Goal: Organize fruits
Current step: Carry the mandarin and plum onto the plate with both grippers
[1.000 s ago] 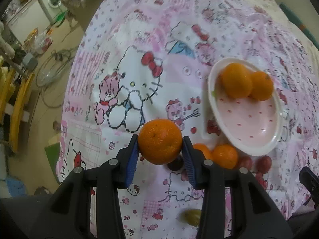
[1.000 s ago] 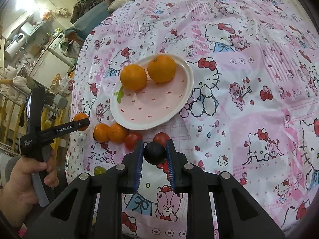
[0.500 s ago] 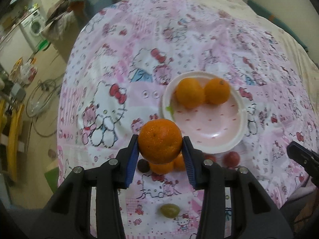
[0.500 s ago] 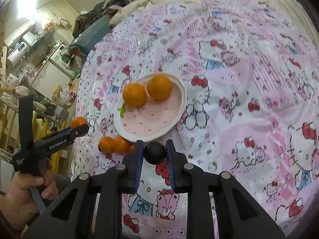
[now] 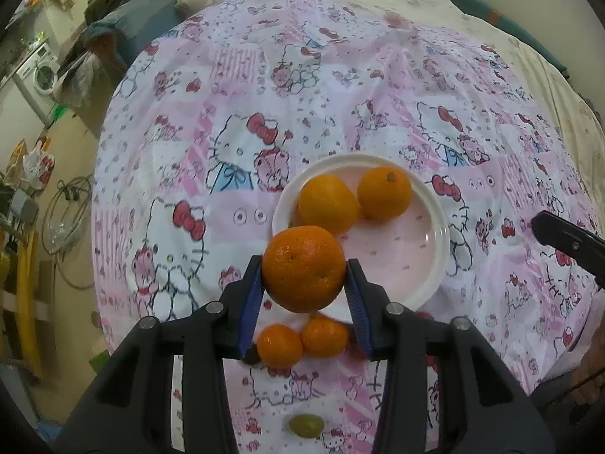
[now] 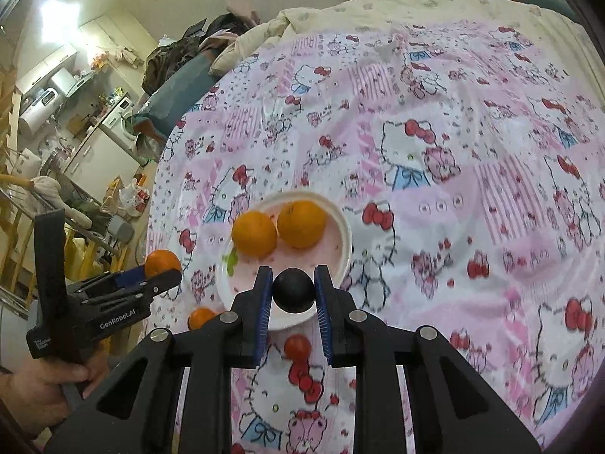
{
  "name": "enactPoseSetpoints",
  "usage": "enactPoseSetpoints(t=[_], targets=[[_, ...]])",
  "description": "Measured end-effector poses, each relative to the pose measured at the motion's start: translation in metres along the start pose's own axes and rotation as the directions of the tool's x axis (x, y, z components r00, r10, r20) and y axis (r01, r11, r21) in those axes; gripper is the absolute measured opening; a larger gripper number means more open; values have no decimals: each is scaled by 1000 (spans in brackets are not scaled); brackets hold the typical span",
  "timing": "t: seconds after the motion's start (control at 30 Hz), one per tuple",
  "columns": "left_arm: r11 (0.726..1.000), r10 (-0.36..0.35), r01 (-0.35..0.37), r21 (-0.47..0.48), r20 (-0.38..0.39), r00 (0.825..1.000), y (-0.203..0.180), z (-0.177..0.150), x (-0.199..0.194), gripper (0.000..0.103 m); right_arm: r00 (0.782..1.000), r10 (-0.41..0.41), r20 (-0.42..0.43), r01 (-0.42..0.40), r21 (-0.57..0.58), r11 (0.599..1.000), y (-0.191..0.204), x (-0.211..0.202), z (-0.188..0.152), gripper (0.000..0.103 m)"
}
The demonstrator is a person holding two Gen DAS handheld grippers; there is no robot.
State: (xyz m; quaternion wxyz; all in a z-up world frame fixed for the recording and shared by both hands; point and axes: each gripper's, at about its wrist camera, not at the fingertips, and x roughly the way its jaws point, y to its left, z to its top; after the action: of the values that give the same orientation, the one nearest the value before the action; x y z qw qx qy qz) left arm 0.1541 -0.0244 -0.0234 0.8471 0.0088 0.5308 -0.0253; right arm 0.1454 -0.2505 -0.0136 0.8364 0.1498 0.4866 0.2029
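My left gripper (image 5: 303, 278) is shut on an orange (image 5: 303, 268) and holds it in the air above the near left rim of the white plate (image 5: 440, 249). The plate holds two oranges (image 5: 327, 204) (image 5: 384, 193). Two smaller oranges (image 5: 280, 344) (image 5: 325, 336) lie on the cloth below the gripper. My right gripper (image 6: 293, 291) is shut on a dark round fruit (image 6: 293, 290), held above the near rim of the plate (image 6: 342, 223). The left gripper (image 6: 160, 270) with its orange also shows in the right wrist view.
A green grape (image 5: 306, 425) lies on the cloth near the front edge. A red fruit (image 6: 297, 346) lies on the cloth below my right gripper. The pink cartoon tablecloth (image 5: 264, 113) covers the round table. Room clutter and a washing machine (image 5: 38, 75) stand at the left.
Both grippers have risen and moved toward the plate with their fruits still held. The plate now sits nearer the centre of both views.
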Motion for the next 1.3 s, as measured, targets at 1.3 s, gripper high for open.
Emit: enactPoseSetpoints(t=[1.3], targets=[[997, -55, 48, -56, -140, 989, 11, 11, 77, 38, 945, 72, -319, -59, 50, 997, -12, 163, 12, 27]])
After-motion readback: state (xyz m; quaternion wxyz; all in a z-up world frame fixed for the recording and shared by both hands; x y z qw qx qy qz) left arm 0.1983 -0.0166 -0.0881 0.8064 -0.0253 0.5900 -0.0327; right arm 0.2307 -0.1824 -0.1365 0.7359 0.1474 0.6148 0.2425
